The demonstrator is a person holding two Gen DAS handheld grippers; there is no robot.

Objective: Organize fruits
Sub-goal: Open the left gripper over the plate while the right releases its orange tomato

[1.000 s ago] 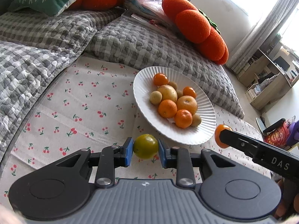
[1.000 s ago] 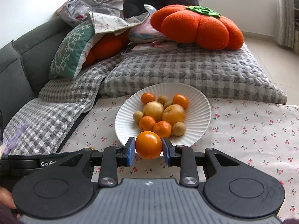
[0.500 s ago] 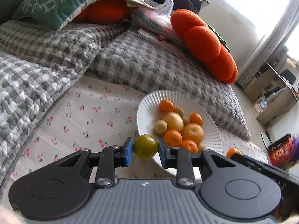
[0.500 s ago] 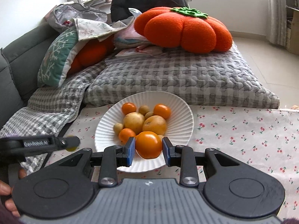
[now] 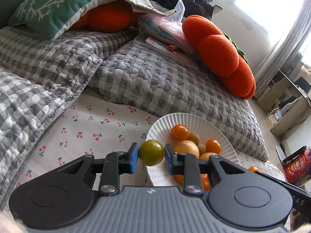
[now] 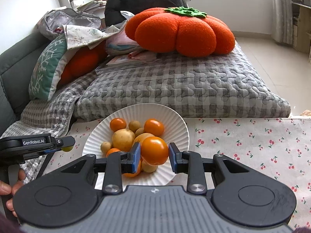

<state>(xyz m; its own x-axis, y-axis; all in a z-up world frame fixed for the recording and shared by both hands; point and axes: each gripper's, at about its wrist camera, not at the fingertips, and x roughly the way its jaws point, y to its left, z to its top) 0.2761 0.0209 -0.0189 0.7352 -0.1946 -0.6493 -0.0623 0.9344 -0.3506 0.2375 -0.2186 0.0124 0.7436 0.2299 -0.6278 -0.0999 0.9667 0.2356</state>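
Black tongs [image 6: 154, 160], blue pads [image 6: 136, 160], silver screws

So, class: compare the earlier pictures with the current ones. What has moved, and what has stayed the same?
Both tongs have carried their fruit toward the white plate: the left tongs with the green fruit now reach its near rim, and the right tongs hold the orange fruit over the pile. Nothing was picked up or released. The plate, its heaped fruit and the cherry-print cloth are unchanged.

One plate [image 6: 175, 120], two pumpkin cushions [image 6: 180, 33]
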